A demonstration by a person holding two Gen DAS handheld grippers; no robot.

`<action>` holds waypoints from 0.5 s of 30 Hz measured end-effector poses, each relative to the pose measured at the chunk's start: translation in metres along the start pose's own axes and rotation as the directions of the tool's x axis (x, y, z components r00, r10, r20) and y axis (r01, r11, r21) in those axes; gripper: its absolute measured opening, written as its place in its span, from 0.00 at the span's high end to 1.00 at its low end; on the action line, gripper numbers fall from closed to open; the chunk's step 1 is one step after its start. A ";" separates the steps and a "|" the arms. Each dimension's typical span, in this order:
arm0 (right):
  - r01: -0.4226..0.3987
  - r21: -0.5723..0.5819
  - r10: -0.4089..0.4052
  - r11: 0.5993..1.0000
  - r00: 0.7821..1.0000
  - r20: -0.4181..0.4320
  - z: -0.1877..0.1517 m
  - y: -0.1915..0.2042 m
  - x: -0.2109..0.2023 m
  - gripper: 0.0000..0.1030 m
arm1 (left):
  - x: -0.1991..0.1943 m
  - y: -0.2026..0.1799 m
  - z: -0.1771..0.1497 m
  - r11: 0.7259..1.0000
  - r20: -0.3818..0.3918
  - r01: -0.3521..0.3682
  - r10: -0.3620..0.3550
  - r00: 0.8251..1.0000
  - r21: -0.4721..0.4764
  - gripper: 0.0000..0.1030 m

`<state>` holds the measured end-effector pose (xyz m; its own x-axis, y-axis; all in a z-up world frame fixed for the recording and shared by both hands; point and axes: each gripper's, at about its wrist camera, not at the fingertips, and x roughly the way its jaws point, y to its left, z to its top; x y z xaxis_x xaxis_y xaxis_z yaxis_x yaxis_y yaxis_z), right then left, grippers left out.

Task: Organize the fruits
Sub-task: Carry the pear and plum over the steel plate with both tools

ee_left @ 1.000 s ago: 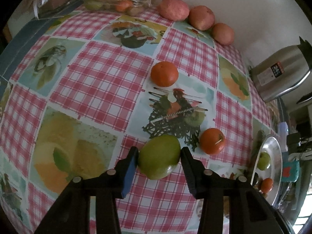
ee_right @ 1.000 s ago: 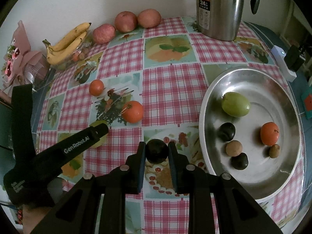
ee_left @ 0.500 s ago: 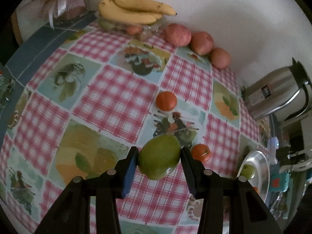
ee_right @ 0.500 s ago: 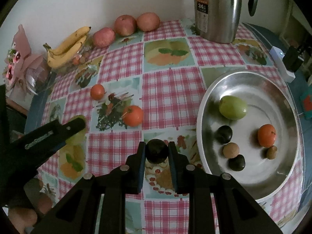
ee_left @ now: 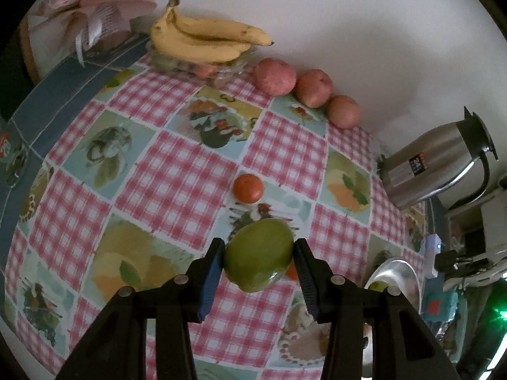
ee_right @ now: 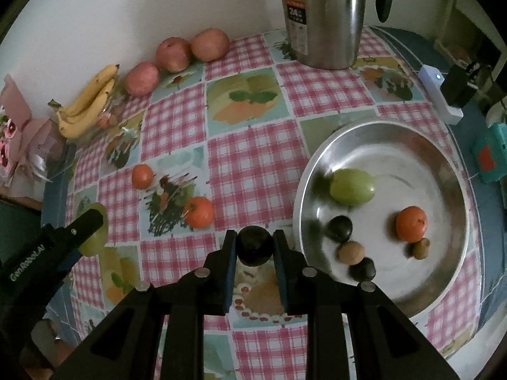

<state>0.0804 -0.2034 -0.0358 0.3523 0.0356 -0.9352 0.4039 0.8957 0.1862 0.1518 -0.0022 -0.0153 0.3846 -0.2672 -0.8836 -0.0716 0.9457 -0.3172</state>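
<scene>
Two tools point steeply down over the tabletop (ee_right: 253, 158): left tool (ee_left: 258, 255) clamps a green fruit (ee_left: 258, 258), right tool (ee_right: 255, 247) a dark plum (ee_right: 255, 248).

- Left gripper (ee_left: 259, 255) points steeply down above the tablecloth (ee_left: 177, 174), pads clamped on a green fruit (ee_left: 258, 258).
- Right gripper (ee_right: 255, 248), also angled down over the tablecloth, pinches a dark fruit (ee_right: 255, 249), probably a plum.

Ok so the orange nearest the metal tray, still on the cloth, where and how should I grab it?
Grip the orange across its widest middle, coming straight down from above. It is round, sits alone on the flat cloth, and nothing touches its sides, so any angle fits. Both grippers are full now, so first set down a fruit.
</scene>
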 end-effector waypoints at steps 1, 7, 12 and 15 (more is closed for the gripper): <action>0.006 0.000 -0.006 1.000 1.000 0.002 0.003 0.000 0.000 0.77 | 0.001 -0.005 0.001 1.000 0.001 0.003 -0.003 1.000 0.004 0.54; 0.020 0.007 -0.020 1.000 1.000 0.000 0.014 -0.007 0.002 0.77 | 0.007 -0.033 0.006 0.999 0.009 0.013 -0.014 1.000 0.048 0.54; 0.048 0.038 -0.047 0.998 0.999 -0.018 0.020 -0.024 0.006 0.77 | 0.013 -0.056 0.002 0.996 0.006 0.015 -0.015 1.000 0.091 0.54; 0.054 0.078 -0.052 0.995 0.998 -0.023 0.021 -0.042 0.005 0.77 | 0.015 -0.076 -0.004 0.990 0.005 0.024 -0.025 1.000 0.141 0.54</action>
<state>0.0836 -0.2499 -0.0421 0.3116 -0.0011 -0.9502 0.4872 0.8587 0.1588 0.1593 -0.0786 -0.0062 0.3911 -0.2895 -0.8736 0.0678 0.9557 -0.2863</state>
